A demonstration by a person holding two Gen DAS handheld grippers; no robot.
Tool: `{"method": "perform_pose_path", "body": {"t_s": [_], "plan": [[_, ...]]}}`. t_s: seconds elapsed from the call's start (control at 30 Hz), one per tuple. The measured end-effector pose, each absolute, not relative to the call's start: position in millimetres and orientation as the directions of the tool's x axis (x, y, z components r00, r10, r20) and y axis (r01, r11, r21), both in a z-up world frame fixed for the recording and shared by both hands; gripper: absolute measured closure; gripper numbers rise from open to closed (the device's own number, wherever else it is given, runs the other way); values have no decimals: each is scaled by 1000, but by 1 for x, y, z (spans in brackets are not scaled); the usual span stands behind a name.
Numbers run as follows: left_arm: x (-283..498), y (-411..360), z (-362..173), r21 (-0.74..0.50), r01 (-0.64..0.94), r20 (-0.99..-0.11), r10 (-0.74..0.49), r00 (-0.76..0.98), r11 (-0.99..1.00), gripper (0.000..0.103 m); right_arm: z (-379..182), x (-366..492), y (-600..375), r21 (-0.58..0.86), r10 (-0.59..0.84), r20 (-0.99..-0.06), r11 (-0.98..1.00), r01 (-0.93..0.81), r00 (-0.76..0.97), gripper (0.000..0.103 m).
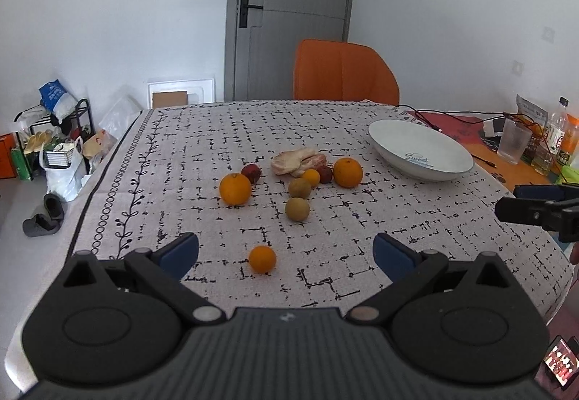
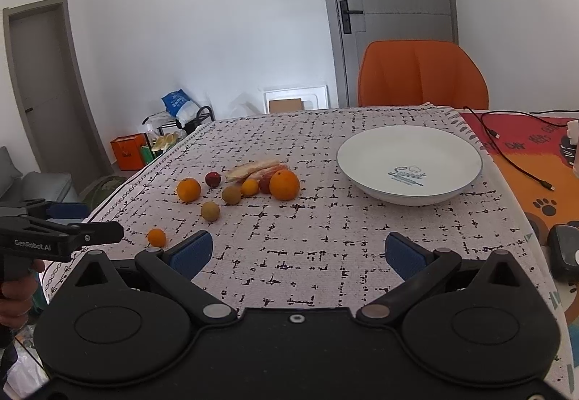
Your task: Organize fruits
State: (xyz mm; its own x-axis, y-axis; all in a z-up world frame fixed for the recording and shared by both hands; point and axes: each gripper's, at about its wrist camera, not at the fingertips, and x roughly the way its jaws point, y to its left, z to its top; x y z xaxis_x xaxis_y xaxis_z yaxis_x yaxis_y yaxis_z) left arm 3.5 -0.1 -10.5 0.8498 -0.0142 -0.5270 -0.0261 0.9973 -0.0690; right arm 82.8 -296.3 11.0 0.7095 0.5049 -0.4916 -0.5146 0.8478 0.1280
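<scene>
Several fruits lie loose on the patterned tablecloth [image 1: 343, 219]: two big oranges [image 1: 235, 189] [image 1: 347, 172], small tangerines [image 1: 262, 259] [image 1: 311, 177], two brown kiwis [image 1: 297, 209] [image 1: 299, 188], dark red plums [image 1: 251, 173] and pomelo pieces [image 1: 295, 161]. An empty white plate [image 1: 421, 150] [image 2: 409, 161] sits to their right. My left gripper [image 1: 286, 253] is open, just short of the nearest tangerine. My right gripper [image 2: 298, 251] is open over bare cloth, in front of the plate. The big orange [image 2: 284, 185] lies ahead to its left.
An orange chair [image 1: 343, 74] stands behind the table. Cables [image 2: 514, 154], a cup [image 1: 513, 143] and bottles [image 1: 555, 126] crowd the table's right side. A dark device [image 2: 564, 251] lies at the right edge. Bags and a rack [image 1: 54, 143] stand on the floor to the left.
</scene>
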Motion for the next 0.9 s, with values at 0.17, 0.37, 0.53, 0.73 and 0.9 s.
{"method": "perform_pose_path", "body": {"t_s": [0.17,0.37,0.53,0.73,0.9], "plan": [[10,1,-20,-77,-25,-520,-19,854,997,13,3,86,-288,119,528,-488,830,-546,696,0],[26,5,-34,-101,-35,-545,-26,838,994,34,-8,98,-276,148,555,-501,812,-565,665,0],[38,17,-46,-139,-59,-570,-31,821,989,45,-15,112,-269,191,566,-510,809,-556,648,0],[54,25,-61,-183,-84,-617,-48,785,979,64,-20,128,-253,200,572,-524,803,-561,632,0],[56,31,-63,-186,-80,-617,-53,785,979,81,-24,138,-236,189,580,-541,790,-583,609,4]]}}
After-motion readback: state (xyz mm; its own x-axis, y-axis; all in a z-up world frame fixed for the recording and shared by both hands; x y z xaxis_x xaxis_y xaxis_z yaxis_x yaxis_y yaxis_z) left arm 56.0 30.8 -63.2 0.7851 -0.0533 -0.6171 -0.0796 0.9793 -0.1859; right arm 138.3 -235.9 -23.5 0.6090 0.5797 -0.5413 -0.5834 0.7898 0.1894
